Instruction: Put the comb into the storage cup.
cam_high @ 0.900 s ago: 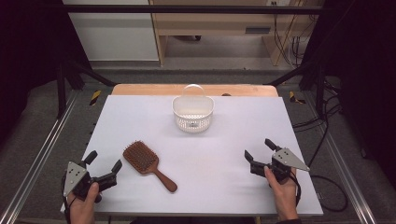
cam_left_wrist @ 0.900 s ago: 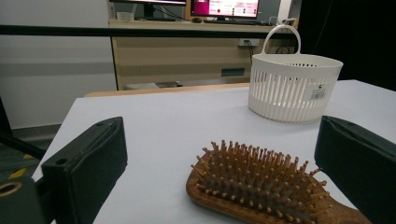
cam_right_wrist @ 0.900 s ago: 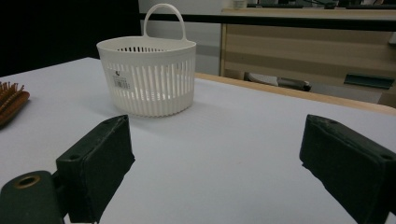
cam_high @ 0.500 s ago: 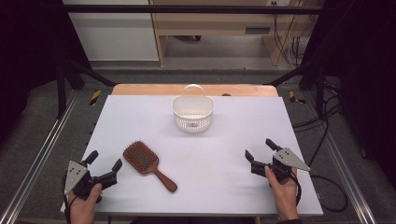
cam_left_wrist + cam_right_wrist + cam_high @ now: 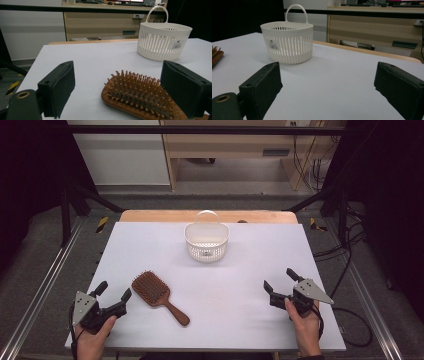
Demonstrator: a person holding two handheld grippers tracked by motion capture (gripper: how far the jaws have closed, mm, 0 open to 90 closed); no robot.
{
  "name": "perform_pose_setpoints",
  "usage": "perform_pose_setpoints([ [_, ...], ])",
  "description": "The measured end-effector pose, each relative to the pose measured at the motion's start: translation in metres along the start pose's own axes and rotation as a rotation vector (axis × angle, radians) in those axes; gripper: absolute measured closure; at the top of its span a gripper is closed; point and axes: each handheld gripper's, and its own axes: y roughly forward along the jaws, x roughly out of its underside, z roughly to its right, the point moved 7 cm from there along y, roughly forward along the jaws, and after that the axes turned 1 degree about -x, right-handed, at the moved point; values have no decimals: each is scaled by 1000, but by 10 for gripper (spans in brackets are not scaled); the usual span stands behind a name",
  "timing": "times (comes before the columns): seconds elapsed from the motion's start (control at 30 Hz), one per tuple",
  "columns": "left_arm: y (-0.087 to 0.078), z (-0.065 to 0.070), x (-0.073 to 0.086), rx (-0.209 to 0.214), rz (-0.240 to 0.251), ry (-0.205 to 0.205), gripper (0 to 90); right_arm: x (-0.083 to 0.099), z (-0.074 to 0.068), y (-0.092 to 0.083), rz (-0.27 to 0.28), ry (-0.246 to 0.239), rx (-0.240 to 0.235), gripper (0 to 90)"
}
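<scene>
Hairbrush (image 5: pixel 160 297) lies bristles up on the white table (image 5: pixel 250 320), its head just off the left gripper (image 5: pixel 112 296) at that gripper's two o'clock, its handle running toward the table's near edge at five o'clock. In the left gripper view the wooden head (image 5: pixel 140 96) sits between the two jaws and just ahead of them, touching neither pad. Those jaws are spread wide and hold nothing.

The right gripper (image 5: pixel 281 285) rests near the table's right near corner, well apart from the brush, its jaws likewise spread wide with bare tabletop between them (image 5: pixel 327 100).

The basket (image 5: pixel 206 241), white and slatted with an upright loop handle, stands at twelve o'clock near the far edge. From above, its inside looks empty; a small label shows on its wall (image 5: pixel 175 45).

A wooden strip (image 5: pixel 150 216) runs along the table's far edge. Beyond it are grey floor, a pale wood desk (image 5: pixel 240 150) and cables (image 5: pixel 312 170); metal rails (image 5: pixel 40 290) flank the table.
</scene>
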Motion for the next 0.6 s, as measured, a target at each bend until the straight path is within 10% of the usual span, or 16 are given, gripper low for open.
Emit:
perform_pose_setpoints([
  [0.23, -2, 0, -3, 1, 5, 1, 151, 1, -1, 0, -6, 4, -2, 75],
  [0.6, 2, 2, -7, 26, -17, 20, 512, 1, -3, 1, -8, -1, -9, 77],
])
